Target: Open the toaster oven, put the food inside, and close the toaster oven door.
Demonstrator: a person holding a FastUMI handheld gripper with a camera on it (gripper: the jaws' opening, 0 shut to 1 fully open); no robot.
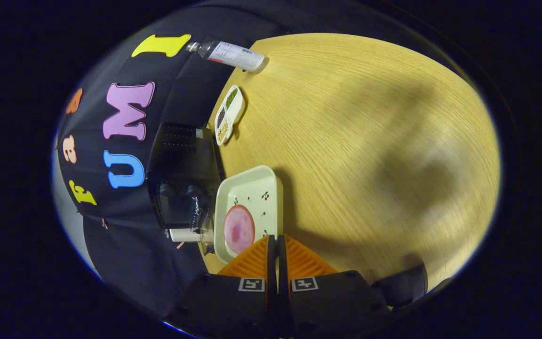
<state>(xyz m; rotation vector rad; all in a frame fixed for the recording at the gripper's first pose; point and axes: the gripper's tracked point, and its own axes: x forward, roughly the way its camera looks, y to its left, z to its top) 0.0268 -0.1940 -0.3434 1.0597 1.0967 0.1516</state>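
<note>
A cream tray (254,186) with small cherry prints carries a round pink slice of meat (239,229). It sits just ahead of my fingers, beside the black toaster oven (181,165), which stands at the table's edge against the cloth wall. Two dark knobs (179,190) and a pale handle (184,234) show on the oven; whether its door is open I cannot tell. My gripper (276,242) is rolled sideways, and its fingers are closed together over the tray's near rim, a thin pale strip of which shows between them.
Farther along the wall side of the wooden table (370,141) lies a small divided dish of beans (228,113). Beyond it a plastic bottle (233,55) lies on its side. A dark object (400,282) sits beside my gripper body.
</note>
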